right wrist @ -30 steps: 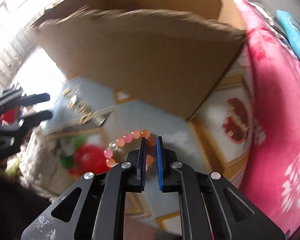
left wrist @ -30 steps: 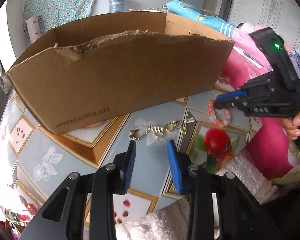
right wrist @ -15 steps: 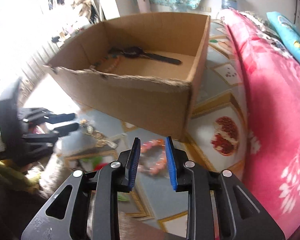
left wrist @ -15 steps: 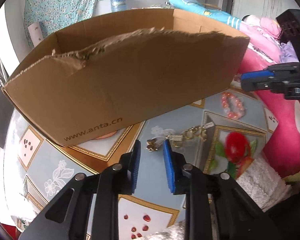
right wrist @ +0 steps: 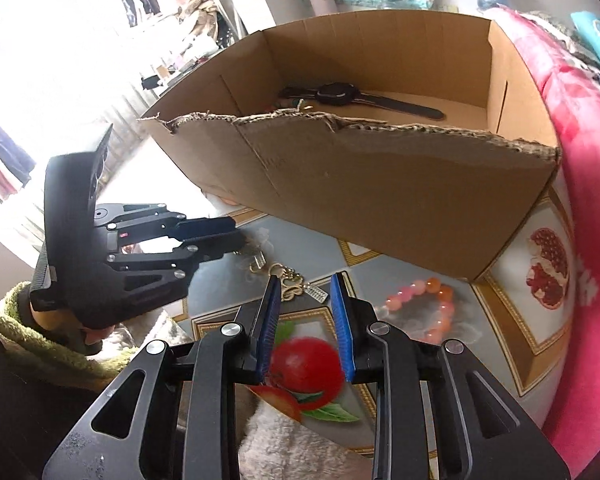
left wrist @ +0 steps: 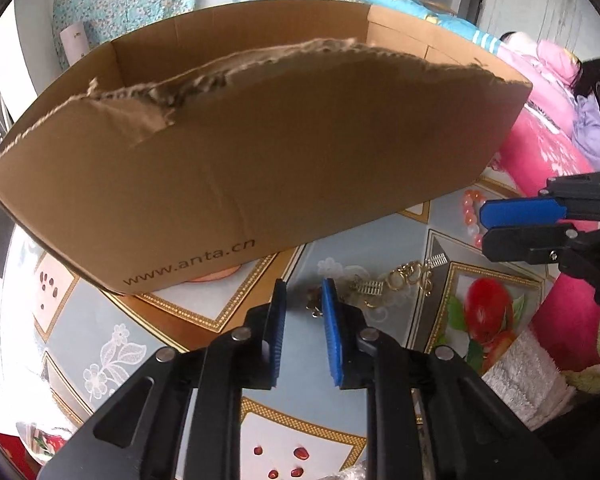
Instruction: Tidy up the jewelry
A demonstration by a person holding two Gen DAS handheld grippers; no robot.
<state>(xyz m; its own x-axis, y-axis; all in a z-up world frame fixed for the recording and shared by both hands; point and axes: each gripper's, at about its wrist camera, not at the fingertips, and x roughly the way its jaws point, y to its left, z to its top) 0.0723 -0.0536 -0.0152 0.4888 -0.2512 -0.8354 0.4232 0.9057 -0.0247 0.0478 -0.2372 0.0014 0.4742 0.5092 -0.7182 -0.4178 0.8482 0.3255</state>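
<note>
A gold chain bracelet [left wrist: 384,284] lies on the patterned tablecloth in front of a cardboard box [left wrist: 260,160]. My left gripper [left wrist: 303,298] is open and empty, its tips right at the chain's left end. In the right wrist view the chain [right wrist: 284,276] lies just beyond my open, empty right gripper [right wrist: 305,292], with the left gripper [right wrist: 236,232] at its far end. A pink and orange bead bracelet [right wrist: 424,308] lies on the table to the right; it also shows in the left wrist view [left wrist: 469,216]. A black watch [right wrist: 356,98] lies inside the box [right wrist: 380,184].
A pink quilt [right wrist: 588,200] borders the table on the right. A white fluffy cloth [right wrist: 284,440] lies at the table's near edge. The box has a torn front rim [left wrist: 260,68]. A pink disc [left wrist: 216,276] peeks from under the box.
The right gripper let go of the bead bracelet, opened, and pulled back and leftward. The left gripper narrowed its opening and closed in on the chain's left end.
</note>
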